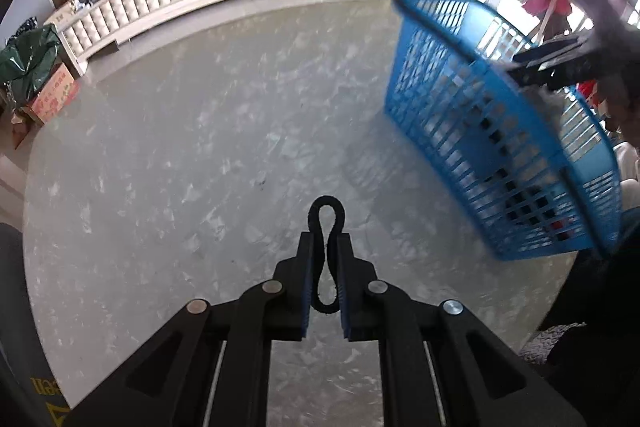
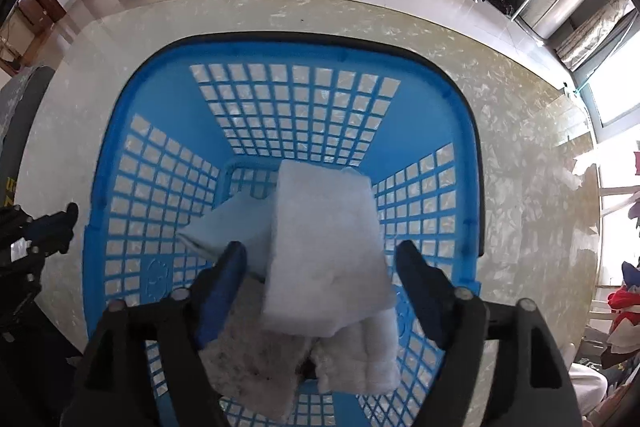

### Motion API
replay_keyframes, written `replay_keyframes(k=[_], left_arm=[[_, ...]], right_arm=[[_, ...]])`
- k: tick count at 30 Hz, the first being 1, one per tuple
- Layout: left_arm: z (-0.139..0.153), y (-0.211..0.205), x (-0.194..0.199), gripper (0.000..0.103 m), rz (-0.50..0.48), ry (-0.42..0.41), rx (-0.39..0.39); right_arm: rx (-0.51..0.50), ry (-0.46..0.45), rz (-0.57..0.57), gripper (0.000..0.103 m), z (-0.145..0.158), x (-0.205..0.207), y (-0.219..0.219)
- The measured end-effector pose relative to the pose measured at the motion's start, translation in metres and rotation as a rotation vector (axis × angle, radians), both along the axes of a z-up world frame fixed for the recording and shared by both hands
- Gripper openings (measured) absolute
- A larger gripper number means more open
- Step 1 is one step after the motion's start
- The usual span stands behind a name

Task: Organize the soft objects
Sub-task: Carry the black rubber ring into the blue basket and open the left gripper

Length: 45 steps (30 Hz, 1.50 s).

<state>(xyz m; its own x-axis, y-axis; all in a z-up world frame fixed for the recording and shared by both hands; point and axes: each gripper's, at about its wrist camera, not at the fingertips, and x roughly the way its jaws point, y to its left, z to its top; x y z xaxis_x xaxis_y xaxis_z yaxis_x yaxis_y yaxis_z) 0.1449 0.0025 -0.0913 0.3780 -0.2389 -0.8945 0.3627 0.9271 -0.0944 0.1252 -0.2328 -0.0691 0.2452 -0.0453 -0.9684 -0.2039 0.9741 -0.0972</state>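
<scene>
Left gripper (image 1: 326,247): black jaws with blue pads pressed together on a black elastic loop (image 1: 327,259), thin and cord-like, pinched at its waist into a figure-eight. One rounded end pokes out past the fingertips, the other bulges behind the pads. It hangs over the marbled grey-white tabletop (image 1: 180,167), glossy stone, rounded edge.

Blue basket (image 2: 420,131): rigid plastic, square-grid lattice walls, solid rounded rim, dark handle bar lying along the far rim. It sits near the table's right edge in the left wrist view, well apart from the left gripper.

Right gripper (image 2: 320,259): poised over the basket mouth, pointing down, jaws spread wide. A white foam block (image 2: 324,259), matte, fine-grained and boxy, sits between the fingers with a gap showing at each pad; I cannot tell whether it rests on the pile below.

In the basket under it: a pale blue sponge slab (image 2: 232,223), smooth-faced; a ribbed white fluffy cloth (image 2: 376,355); a grey-beige fuzzy piece (image 2: 256,371), coarse and speckled.
</scene>
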Motion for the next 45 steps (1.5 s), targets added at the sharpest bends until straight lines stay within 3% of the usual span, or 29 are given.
replay_keyframes(k=[3, 5, 10, 16, 27, 33, 45], left_arm=[[0.016, -0.002, -0.008, 0.009, -0.005, -0.030, -0.016], [0.027, -0.006, -0.013, 0.009, -0.012, -0.041, -0.047], [0.040, -0.018, -0.025, 0.009, -0.019, -0.059, -0.054], [0.060, -0.040, -0.043, 0.009, -0.028, -0.067, -0.049], [0.114, -0.101, -0.060, 0.009, -0.115, -0.138, -0.018], [0.111, -0.134, -0.053, 0.009, -0.159, -0.122, -0.005], [0.067, -0.185, -0.015, 0.009, -0.195, -0.058, 0.037]], right_arm=[[0.001, -0.028, 0.017, 0.092, 0.007, -0.011, 0.000], [0.001, -0.059, 0.024, 0.093, 0.017, -0.019, -0.005], [0.062, -0.203, -0.014, 0.103, 0.051, -0.048, -0.022], [0.109, -0.291, -0.041, 0.103, 0.069, -0.084, -0.040], [0.036, -0.343, -0.075, 0.103, 0.062, -0.115, -0.059], [0.069, -0.362, -0.078, 0.103, 0.063, -0.132, -0.072], [0.114, -0.342, -0.131, 0.103, 0.057, -0.128, -0.087]])
